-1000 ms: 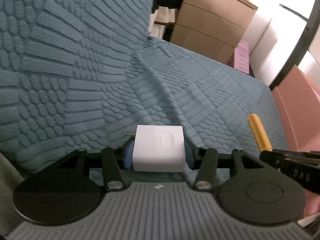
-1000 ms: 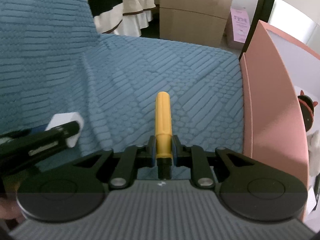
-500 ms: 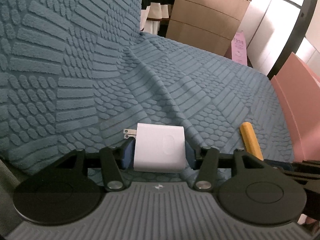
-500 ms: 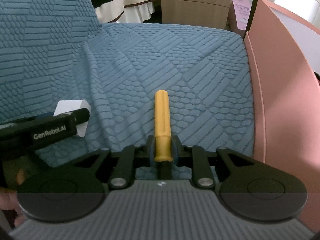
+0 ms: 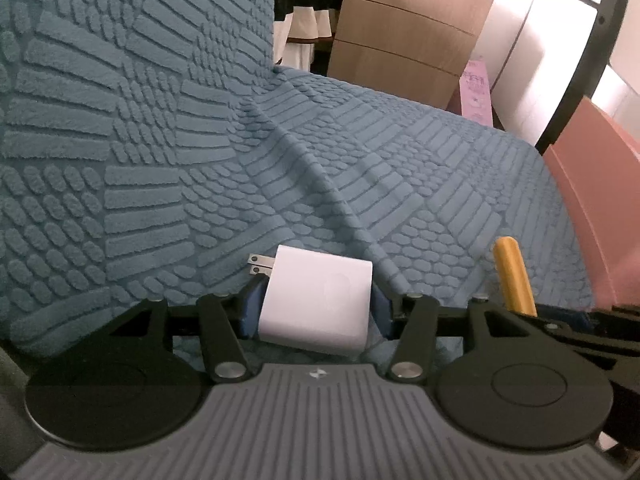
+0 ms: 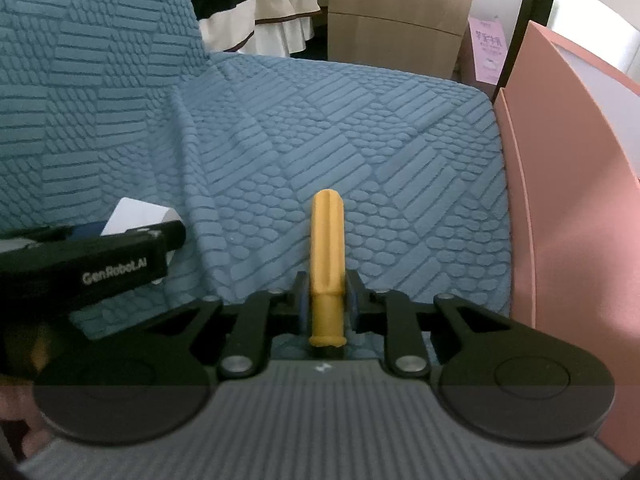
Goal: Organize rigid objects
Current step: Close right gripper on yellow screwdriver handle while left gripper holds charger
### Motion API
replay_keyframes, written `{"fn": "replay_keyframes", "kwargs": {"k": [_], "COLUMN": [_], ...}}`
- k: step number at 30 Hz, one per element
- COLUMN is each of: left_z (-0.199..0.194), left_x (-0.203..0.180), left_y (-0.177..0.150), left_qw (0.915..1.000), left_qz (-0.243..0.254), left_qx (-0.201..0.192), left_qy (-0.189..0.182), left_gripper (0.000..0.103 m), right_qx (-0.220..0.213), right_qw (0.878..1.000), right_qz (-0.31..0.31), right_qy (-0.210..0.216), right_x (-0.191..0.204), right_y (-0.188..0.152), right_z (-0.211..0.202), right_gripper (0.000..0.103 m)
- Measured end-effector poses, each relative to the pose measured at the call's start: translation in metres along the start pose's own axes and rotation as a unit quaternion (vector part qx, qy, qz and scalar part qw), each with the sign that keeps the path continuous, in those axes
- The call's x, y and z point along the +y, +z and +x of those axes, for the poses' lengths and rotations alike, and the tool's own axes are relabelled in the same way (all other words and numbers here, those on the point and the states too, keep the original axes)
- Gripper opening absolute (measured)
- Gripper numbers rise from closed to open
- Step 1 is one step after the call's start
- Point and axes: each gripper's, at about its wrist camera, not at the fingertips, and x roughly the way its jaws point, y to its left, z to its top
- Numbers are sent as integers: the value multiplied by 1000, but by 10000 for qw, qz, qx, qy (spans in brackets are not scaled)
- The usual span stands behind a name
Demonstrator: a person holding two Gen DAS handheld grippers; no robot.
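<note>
A white plug-in charger (image 5: 316, 304) with two metal prongs at its left sits tilted between the blue pads of my left gripper (image 5: 315, 316), which is shut on it just above the blue textured sofa cover (image 5: 360, 160). My right gripper (image 6: 327, 300) is shut on the lower end of a yellow tool handle (image 6: 327, 240), which points forward over the seat. In the left wrist view, the yellow handle (image 5: 514, 276) shows at the right. From the right wrist camera, the charger (image 6: 136, 216) peeks out behind one of the left gripper's fingers (image 6: 168, 236).
A pink box wall (image 6: 568, 200) rises along the right edge of the seat. Behind the sofa stand a wooden drawer cabinet (image 5: 408, 40), a striped garment (image 6: 256, 0) and a black pole (image 5: 580, 60). The sofa backrest (image 5: 120, 80) fills the left.
The charger has tilted in the left gripper and its prongs now show at the left. The yellow handle's black shaft end is no longer visible in the right gripper. Both hands have stayed nearly in place.
</note>
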Motion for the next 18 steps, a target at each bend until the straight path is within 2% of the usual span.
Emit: {"fn": "replay_keyframes", "kwargs": {"k": [4,11,18], "left_z": [-1,-5,-15], "left_x": [-2,1,-15], "left_y": [0,8,12], "left_qw": [10000,9976,9976], "left_qz": [34,-494,-419], "left_qx": [15,241,116], "left_qy": [28,-426,-546], "left_gripper": [60,59,59], "right_qx": [101,108,144], "right_qw": [9999,9993,9987], "right_qz": [80,264,310], "right_qy": [75,233,375], "right_x": [-3,-15,-30], "right_y": [4,14,16], "right_z": [-2,-16,-30], "right_gripper": [22,22,22]}}
